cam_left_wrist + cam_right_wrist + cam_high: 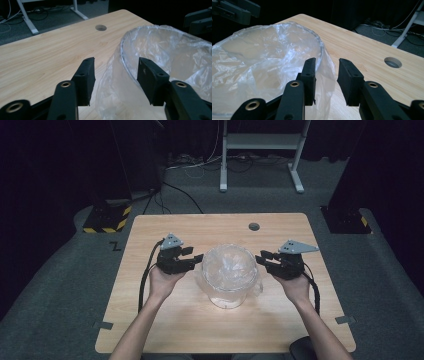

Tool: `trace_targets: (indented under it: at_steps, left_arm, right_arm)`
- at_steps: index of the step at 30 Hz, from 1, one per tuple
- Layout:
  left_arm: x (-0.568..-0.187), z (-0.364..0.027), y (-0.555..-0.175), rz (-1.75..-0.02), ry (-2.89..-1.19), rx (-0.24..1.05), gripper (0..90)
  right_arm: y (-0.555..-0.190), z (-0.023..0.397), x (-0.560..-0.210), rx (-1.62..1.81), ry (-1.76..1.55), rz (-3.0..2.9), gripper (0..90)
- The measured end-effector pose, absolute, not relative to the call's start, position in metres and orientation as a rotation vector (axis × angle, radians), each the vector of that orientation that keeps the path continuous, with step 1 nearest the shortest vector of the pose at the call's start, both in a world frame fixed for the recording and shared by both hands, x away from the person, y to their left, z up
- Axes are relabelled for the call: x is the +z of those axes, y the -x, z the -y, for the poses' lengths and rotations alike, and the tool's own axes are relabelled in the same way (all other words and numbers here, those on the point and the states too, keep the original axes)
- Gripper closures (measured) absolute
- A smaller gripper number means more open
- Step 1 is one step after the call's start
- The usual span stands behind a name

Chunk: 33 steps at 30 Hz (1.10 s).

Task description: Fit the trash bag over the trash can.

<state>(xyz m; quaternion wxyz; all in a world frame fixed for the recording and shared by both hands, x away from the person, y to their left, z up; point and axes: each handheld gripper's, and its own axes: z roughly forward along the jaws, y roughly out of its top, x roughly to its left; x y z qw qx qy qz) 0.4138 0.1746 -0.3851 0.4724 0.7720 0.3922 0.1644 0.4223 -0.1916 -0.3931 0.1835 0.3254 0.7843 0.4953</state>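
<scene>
Clear bin w/ plastic liner [229,272] sits mid-table [165,330]. Your left gripper [196,258] and right gripper [260,258] flank it, each w/ jaws parted astride the rim and liner, pads not pressing, nothing grasped

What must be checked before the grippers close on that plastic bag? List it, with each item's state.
1. Left gripper jaws apart: ok.
2. Plastic bag film and container rim between the left jaws: ok.
3. Right gripper jaws apart: ok.
4. Bag overhang in the right jaws' gap: ok; rim there too: cannot tell.
5. Container upright on the table: ok.
6. Bag folded over the rim all the way round: cannot tell.
</scene>
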Motion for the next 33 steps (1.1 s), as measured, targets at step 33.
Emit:
trace_targets:
  at_steps: [33]
  left_arm:
    - [-0.397, -0.146, -0.423, -0.954, -1.892, 0.435, 46.5]
  right_arm:
    - [-0.441, 0.181, -0.461, 1.228, -1.011, -2.408, 89.9]
